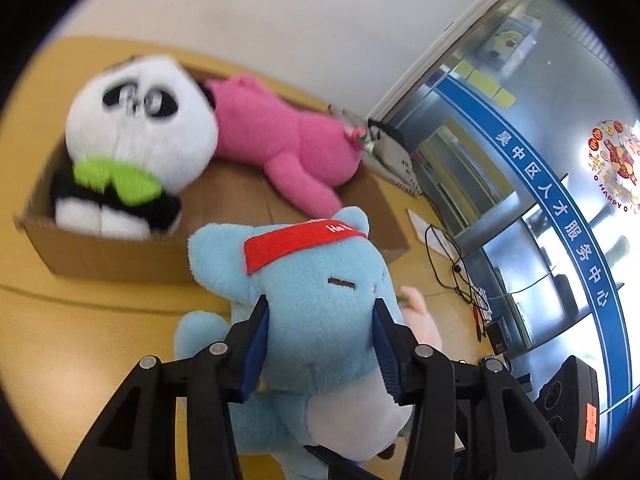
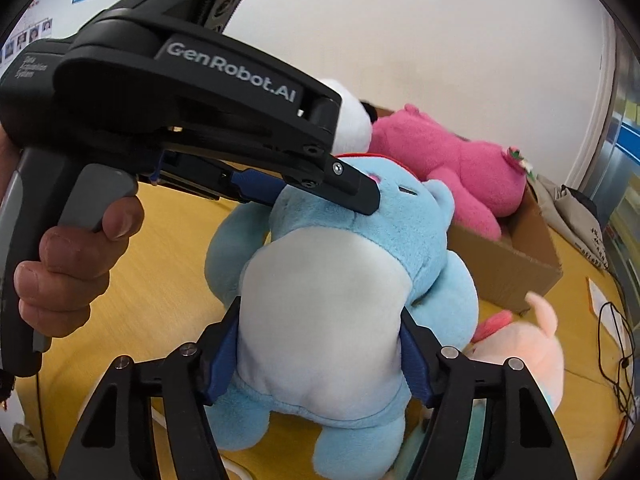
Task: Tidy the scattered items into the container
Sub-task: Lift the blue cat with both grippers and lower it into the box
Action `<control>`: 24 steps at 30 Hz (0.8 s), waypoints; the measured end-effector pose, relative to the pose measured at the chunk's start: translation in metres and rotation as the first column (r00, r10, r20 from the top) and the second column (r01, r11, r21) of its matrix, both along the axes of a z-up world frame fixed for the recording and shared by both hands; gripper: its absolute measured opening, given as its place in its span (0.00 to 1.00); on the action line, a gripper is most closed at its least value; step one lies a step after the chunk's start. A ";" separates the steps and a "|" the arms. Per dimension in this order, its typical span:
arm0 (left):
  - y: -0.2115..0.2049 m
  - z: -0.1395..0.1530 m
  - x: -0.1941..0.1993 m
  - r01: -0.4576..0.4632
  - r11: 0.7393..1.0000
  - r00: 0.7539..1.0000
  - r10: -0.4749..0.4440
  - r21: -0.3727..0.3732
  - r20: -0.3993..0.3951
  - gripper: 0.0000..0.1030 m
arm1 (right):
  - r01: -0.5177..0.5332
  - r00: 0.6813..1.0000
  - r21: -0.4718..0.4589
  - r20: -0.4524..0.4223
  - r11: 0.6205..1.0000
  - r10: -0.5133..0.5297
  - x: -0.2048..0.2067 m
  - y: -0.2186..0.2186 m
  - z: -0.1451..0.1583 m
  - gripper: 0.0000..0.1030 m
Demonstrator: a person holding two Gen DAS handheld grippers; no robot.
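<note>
A light blue plush (image 1: 316,292) with a red headband (image 1: 296,240) and a white belly (image 2: 320,320) is held by both grippers. My left gripper (image 1: 320,344) is shut on its head; in the right wrist view it (image 2: 320,184) shows clamped on the head from the left. My right gripper (image 2: 320,356) is shut on its belly. The cardboard box (image 1: 116,256) lies beyond, holding a panda plush (image 1: 136,140) and a pink plush (image 1: 280,140). The box (image 2: 516,264) and the pink plush (image 2: 448,156) also show in the right wrist view.
A pale pink plush (image 2: 528,352) lies on the yellow table (image 2: 152,264) to the right of the blue one, also seen in the left wrist view (image 1: 424,320). A black cable (image 1: 448,264), a paper and a cloth bag (image 2: 576,216) lie at the right. A glass wall stands beyond.
</note>
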State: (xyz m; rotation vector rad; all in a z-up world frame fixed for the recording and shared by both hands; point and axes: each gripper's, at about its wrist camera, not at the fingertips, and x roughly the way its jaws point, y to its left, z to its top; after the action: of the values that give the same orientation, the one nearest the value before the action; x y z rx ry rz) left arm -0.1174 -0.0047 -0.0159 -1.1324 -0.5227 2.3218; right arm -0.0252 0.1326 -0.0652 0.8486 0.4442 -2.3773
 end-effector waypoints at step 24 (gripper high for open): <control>0.007 0.097 -0.181 0.043 0.987 0.974 -0.076 -0.153 -0.214 0.44 | 0.050 0.981 -0.158 -0.175 0.986 -0.078 -0.176 -0.017 0.112 0.72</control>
State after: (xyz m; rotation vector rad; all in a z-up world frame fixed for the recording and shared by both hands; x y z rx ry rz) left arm -0.2986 0.0025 0.0806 -0.9250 -0.2356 2.4259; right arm -0.2014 0.1156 0.0468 0.5889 0.3038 -2.5224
